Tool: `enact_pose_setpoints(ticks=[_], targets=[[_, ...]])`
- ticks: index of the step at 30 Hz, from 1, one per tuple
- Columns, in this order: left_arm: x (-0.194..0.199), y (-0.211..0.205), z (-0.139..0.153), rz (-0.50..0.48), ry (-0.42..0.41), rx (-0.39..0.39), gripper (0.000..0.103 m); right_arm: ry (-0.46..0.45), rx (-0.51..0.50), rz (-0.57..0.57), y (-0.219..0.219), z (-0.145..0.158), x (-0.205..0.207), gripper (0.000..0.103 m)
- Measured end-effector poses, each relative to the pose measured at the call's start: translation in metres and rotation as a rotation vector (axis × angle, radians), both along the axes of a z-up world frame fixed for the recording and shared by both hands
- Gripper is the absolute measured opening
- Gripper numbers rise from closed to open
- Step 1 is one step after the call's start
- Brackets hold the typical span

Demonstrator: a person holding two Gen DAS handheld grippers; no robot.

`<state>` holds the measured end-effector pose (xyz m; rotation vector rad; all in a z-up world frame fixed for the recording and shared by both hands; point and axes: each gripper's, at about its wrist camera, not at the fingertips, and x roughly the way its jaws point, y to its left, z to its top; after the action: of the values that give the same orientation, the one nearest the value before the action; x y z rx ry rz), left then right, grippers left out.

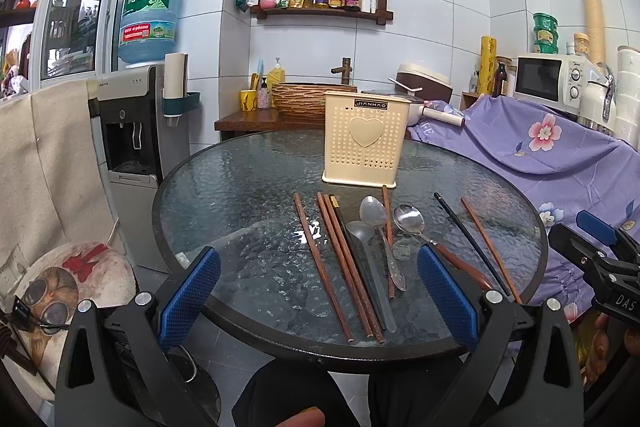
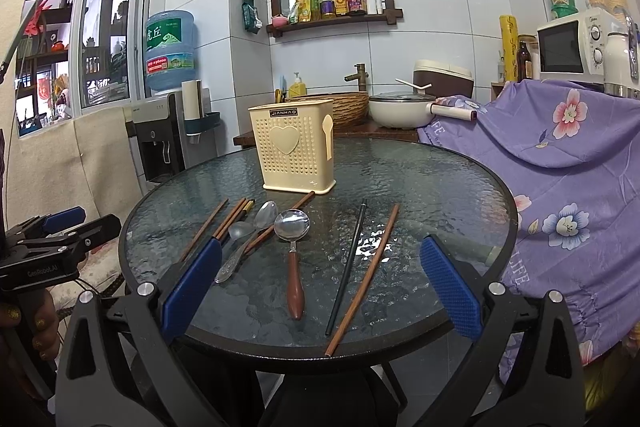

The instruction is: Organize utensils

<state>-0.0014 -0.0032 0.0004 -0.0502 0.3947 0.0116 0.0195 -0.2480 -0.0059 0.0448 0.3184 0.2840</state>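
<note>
A cream perforated utensil holder with a heart on its front stands upright at the far side of the round glass table. In front of it lie several brown chopsticks, a black chopstick, two steel spoons and a wooden-handled spoon. My left gripper is open, held above the table's near edge. My right gripper is open too, over the near edge; it also shows at the right edge of the left wrist view.
A purple flowered cloth covers the counter at the right, with a microwave on it. A water dispenser and cloth-draped chair stand at the left. Behind the table are a basin and a white pot.
</note>
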Motion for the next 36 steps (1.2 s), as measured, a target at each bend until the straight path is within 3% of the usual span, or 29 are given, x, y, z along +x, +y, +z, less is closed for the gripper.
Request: enact_pose_setpoints(ticks=[28,31,36], targets=[[0.005,0.0,-0.004,-0.011,0.032,0.004,0.097,0.018,-0.018,-0.011,0.002,-0.005,0.008,0.098],[0.017,0.006,-0.011,-0.025,0.084,-0.012,0.097,0.05,-0.046,-0.056,0.0,-0.007,0.02,0.098],[0.038,0.019,-0.017,-0.004,0.159,-0.047,0.097,0.18,-0.063,-0.127,-0.014,-0.013,0.057,0.098]])
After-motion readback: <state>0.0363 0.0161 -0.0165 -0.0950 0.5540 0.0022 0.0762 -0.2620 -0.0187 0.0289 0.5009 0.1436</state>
